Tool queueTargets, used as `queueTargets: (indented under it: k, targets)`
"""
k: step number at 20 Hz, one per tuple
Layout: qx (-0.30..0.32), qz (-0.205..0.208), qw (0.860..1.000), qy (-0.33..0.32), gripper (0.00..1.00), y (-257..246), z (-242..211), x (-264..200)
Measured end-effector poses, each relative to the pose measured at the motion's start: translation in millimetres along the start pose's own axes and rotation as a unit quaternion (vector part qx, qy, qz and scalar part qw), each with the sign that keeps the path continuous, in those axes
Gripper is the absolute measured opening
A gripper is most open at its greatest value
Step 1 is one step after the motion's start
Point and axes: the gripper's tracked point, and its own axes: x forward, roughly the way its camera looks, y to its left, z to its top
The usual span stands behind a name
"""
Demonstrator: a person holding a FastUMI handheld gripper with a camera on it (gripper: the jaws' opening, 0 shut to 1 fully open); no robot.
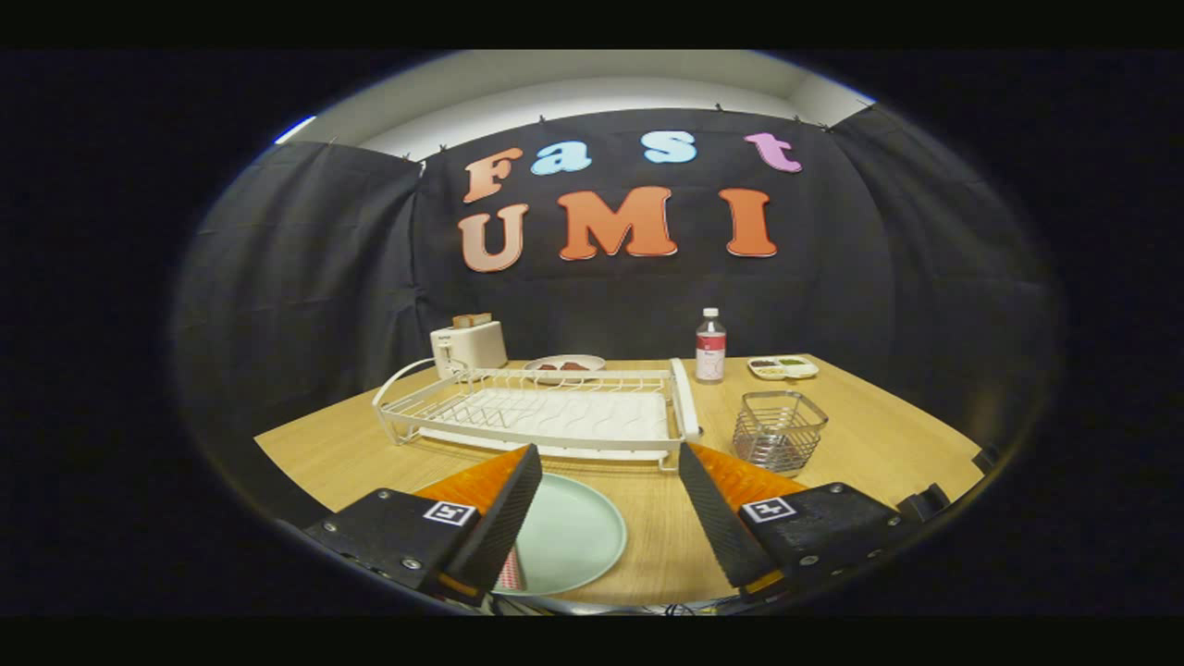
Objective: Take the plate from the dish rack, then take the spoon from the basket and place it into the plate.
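Open tongs [610,462] over plate [569,536]; basket [779,431], dish rack [541,412] beyond.

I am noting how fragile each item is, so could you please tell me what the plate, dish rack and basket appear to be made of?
Plate: probably ceramic or melamine, pale green, smooth.
Dish rack: white coated wire, seemingly metal.
Basket: bare shiny metal wire, open mesh.
The hand-held gripper is open.

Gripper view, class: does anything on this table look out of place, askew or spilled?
Nothing stands out. The plate lies flat on the table between the open claw fingers, and the dish rack and basket stand upright.
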Motion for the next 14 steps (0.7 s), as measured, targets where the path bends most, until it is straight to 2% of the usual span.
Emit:
queueTargets:
  k: [1, 7, 14]
  targets:
    - [-0.003, -0.011, 1.000, -0.004, 0.97, -11, 6, -1]
    - [-0.011, -0.065, 0.997, -0.031, 0.97, -72, 41, -11]
    - [-0.002, -0.110, 0.992, -0.057, 0.97, -122, 65, -34]
